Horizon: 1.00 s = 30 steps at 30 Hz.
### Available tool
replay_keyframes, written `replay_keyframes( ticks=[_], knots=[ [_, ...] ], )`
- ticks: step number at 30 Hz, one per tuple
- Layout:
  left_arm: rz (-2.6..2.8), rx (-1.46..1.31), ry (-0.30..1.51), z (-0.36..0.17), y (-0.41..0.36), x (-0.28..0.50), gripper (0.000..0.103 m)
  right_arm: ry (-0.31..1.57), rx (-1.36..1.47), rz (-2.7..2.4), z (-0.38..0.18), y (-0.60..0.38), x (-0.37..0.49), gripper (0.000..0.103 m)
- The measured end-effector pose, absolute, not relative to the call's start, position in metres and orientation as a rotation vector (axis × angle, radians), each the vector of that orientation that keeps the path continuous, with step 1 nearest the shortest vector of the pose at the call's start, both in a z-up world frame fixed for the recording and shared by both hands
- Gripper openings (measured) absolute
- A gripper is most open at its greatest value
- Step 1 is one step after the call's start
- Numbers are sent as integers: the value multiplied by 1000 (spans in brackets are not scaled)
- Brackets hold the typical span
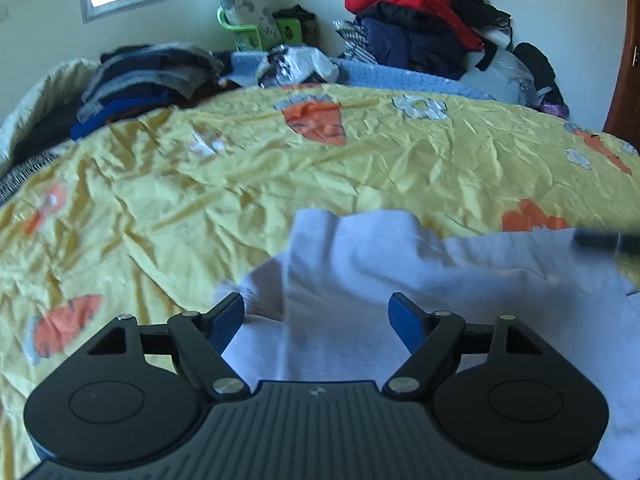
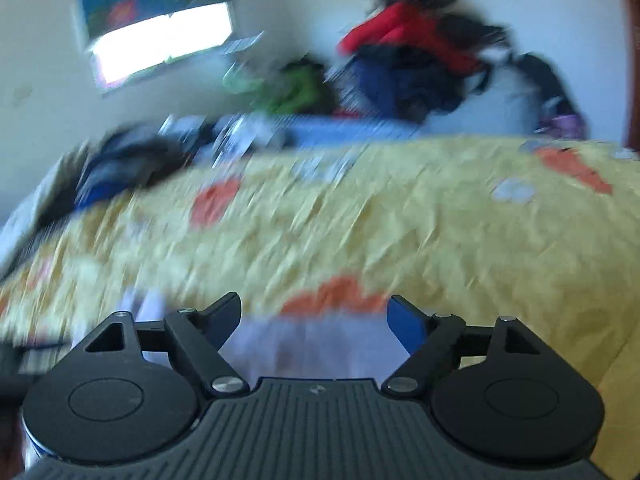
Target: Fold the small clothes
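A small white garment lies rumpled on the yellow bedspread, filling the lower middle and right of the left wrist view. My left gripper hangs just over its near part, jaws wide apart and open, pads off the cloth. In the blurred right wrist view the same white garment shows below and between the fingers of my right gripper, which also stands open with nothing pinched. A dark fingertip of the right gripper pokes in at the right edge of the left wrist view.
The yellow bedspread carries orange carrot prints. A stack of dark folded clothes sits at the bed's far left. A heap of red and dark jackets is piled by the wall, beside a green basket.
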<state>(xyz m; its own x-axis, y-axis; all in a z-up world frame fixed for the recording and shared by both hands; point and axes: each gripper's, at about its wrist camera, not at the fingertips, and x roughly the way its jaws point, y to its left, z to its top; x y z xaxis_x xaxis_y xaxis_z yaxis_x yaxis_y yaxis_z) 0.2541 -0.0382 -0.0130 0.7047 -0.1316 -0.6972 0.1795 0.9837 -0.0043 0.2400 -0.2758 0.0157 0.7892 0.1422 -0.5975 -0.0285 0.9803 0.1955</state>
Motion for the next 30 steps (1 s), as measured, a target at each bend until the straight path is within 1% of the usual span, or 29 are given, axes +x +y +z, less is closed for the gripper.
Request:
replay_keyframes(
  ticks=[1,3,4,5,6,8,10,11,13,16,17,18,19,21,24,26,29,30],
  knots=[
    [-172,68,778,-15,-40,254,79,726,191,154,8,-276,243,81],
    [-152,90,784,-19,-43,252,79,803,253,212,-6,-278,250,81],
    [-147,98,787,-20,-43,251,79,839,279,224,-14,-281,258,78],
    [-146,103,785,-21,-43,247,79,837,279,190,-18,-282,262,73],
    [-146,104,780,-21,-42,244,79,800,264,94,-19,-287,266,71],
    [-141,110,759,-20,-38,237,79,730,290,-102,-11,-296,264,71],
    [-132,116,737,-19,-37,234,79,671,390,-26,-4,-298,253,71],
    [-120,123,729,-19,-38,234,79,675,424,86,-3,-293,252,74],
    [-105,140,738,-22,-40,236,80,747,382,253,-7,-270,253,73],
    [-92,163,735,-26,-43,231,80,832,64,127,-24,-232,262,73],
    [-91,166,731,-27,-42,229,80,812,-1,84,-28,-226,263,76],
    [-94,164,730,-26,-40,226,80,779,-62,9,-29,-224,261,81],
    [-99,160,730,-25,-38,224,80,757,-92,-72,-27,-224,259,82],
    [-108,144,726,-24,-32,218,80,686,-118,-194,-19,-224,246,85],
    [-113,121,727,-24,-26,210,81,630,-61,-75,-7,-222,213,91],
    [-120,106,727,-26,-23,205,81,687,-52,24,-13,-217,199,91],
    [-113,101,730,-31,-22,200,86,770,-69,87,-28,-209,193,91],
    [-113,100,727,-32,-21,199,87,761,-81,72,-32,-210,192,94]
  ],
)
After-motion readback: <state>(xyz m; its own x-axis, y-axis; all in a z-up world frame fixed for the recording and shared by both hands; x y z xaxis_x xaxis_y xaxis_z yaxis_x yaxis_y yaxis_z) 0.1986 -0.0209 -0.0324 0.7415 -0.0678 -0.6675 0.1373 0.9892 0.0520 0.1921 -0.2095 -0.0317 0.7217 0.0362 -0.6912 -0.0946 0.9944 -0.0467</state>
